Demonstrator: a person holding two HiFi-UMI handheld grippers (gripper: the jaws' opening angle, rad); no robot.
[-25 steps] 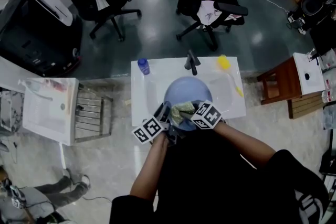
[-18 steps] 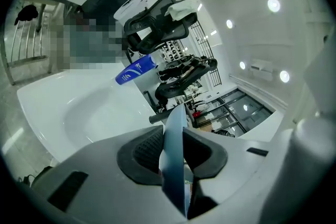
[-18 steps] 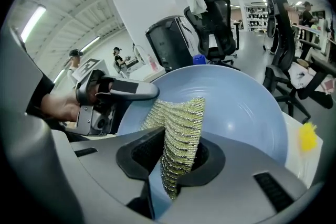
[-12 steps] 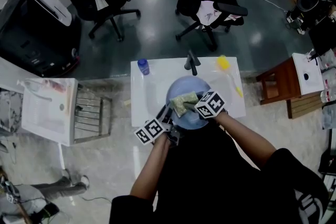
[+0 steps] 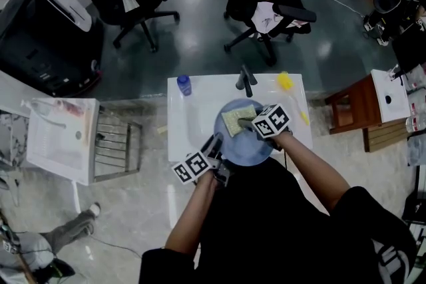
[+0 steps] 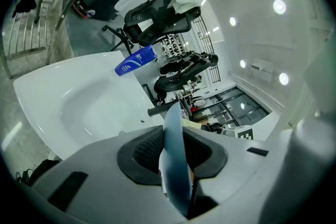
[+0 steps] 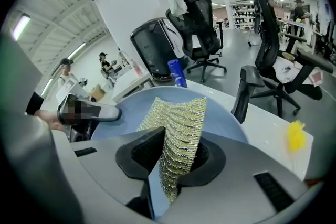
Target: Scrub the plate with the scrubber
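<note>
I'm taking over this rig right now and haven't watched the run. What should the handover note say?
Left gripper: shut on the near rim of the blue plate, holding it over the white sink.
Right gripper: shut on the scrubber, which lies against the plate's far part, near the faucet.
Done: both things gripped, scrubber on the plate. How much is already scrubbed cannot be told.
Left: probably work the scrubber across the rest of the plate's face.
</note>
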